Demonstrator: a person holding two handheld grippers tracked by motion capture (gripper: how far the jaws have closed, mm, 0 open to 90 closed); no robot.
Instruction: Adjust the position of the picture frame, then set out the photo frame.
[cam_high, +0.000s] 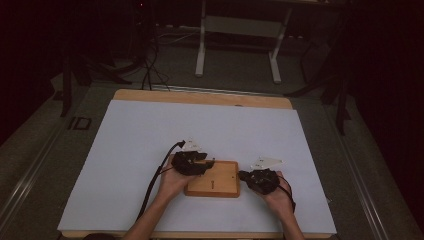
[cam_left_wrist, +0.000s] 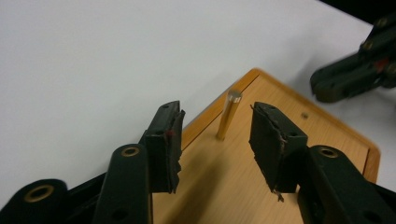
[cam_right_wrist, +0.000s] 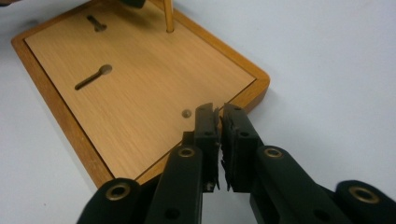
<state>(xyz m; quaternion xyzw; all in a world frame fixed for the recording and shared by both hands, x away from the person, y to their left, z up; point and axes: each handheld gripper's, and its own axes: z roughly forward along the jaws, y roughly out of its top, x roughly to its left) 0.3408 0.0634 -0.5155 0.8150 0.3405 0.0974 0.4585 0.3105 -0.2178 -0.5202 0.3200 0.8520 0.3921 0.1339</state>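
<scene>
Standing spread, left gripper jaws flanking upright peg on wooden board; right gripper jaws resting nearly together.

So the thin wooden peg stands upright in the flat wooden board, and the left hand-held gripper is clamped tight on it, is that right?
Not quite. The thin wooden peg does stand upright in the flat wooden board, but the left hand-held gripper is not clamped on it. In the left gripper view its jaws stand apart, with a clear gap on each side of the peg, which rises just beyond the pads.
</scene>
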